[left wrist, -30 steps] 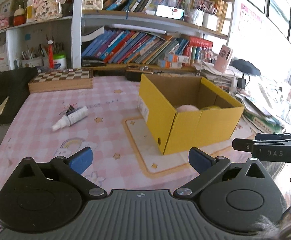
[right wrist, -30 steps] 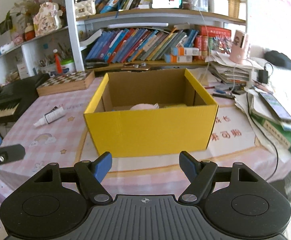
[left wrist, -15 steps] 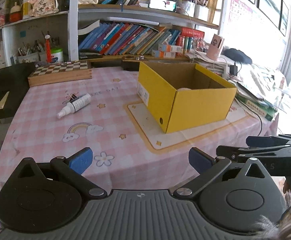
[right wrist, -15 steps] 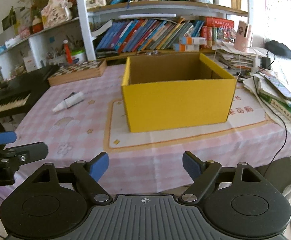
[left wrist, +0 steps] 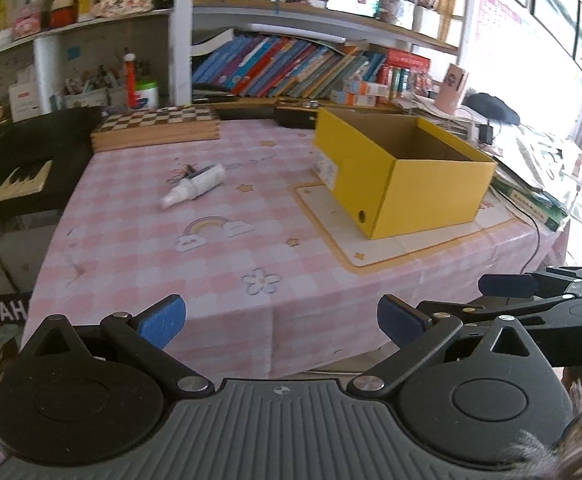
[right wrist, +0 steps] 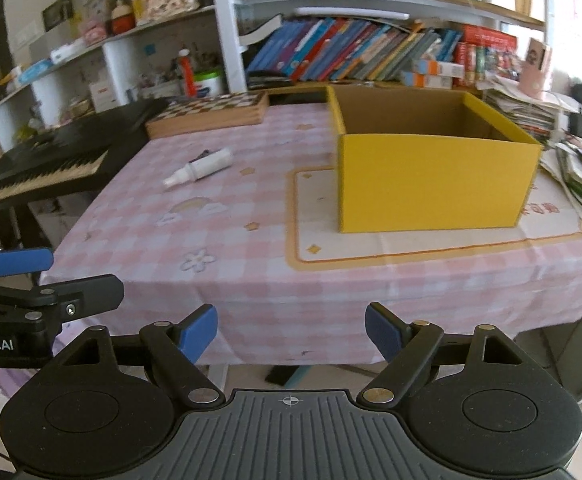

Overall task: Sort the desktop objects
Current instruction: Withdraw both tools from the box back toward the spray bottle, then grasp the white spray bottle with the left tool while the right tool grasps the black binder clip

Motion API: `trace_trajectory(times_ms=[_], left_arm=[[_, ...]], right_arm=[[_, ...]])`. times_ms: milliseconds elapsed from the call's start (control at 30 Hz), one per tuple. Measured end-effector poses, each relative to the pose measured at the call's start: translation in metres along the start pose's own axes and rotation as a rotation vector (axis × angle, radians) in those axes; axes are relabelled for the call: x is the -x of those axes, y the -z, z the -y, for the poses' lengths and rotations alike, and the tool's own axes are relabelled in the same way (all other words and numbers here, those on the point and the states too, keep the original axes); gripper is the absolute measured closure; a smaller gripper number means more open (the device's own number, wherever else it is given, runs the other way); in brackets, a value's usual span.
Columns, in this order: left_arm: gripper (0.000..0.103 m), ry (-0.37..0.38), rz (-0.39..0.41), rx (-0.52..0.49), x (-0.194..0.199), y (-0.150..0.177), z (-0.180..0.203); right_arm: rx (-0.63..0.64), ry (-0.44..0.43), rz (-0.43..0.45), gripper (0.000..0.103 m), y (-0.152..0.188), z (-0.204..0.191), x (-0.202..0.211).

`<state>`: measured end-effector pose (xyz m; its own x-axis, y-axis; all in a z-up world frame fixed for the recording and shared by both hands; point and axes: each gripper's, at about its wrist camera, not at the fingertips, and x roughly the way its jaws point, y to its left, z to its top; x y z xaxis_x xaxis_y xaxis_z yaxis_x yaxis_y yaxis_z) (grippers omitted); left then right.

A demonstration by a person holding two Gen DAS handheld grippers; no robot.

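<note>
Both grippers are held off the near edge of the table (left wrist: 103, 268), side by side and pointing across it. The left gripper (left wrist: 279, 320) is seen with its blue pads well apart and nothing between them; the right gripper (right wrist: 291, 330) is likewise spread and empty.

The one loose thing left on the pink checked cloth is a small white bottle (left wrist: 195, 186), lying on its side towards the far left part of the table, well apart from both grippers. Its long axis is set on a slant, the narrow cap end pointing towards the near left and the thicker body towards the far right. From the left gripper it lies ahead and a little to the left; from the right gripper it lies further off to the left, so the left hand is judged the nearer.

The yellow box (left wrist: 407, 184) stands open-topped on the right half of the table, on a pale mat, well apart from the bottle. Bare cloth lies all round the bottle, so a reach over the near edge is judged to be unobstructed. A chessboard (left wrist: 155, 130) bounds the far side and a keyboard (right wrist: 43, 168) the left edge
</note>
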<state>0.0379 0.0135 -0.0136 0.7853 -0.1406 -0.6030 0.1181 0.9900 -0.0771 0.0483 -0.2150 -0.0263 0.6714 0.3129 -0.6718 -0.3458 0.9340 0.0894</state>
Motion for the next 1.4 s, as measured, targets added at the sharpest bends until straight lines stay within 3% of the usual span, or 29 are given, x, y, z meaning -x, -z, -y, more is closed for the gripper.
trace_trajectory(times_ms=[500,767,1033,1400], left_arm=[[0.000,-0.091,0.029,0.103,0.017,0.007,-0.045],[0.000,-0.118,0.035,0.123,0.014,0.006,-0.053],[0.000,-0.139,0.034,0.143,-0.007,-0.007,-0.059],[0.000,-0.181,0.055,0.197,-0.054,-0.050,-0.079]], right_arm=[[0.140,-0.095,-0.010,0.019,-0.012,-0.052,-0.014],[0.164,-0.112,-0.018,0.016,-0.020,-0.059,-0.027],[0.198,-0.132,-0.014,0.015,-0.036,-0.058,-0.048],[0.215,-0.170,-0.011,0.015,-0.089,-0.047,-0.098]])
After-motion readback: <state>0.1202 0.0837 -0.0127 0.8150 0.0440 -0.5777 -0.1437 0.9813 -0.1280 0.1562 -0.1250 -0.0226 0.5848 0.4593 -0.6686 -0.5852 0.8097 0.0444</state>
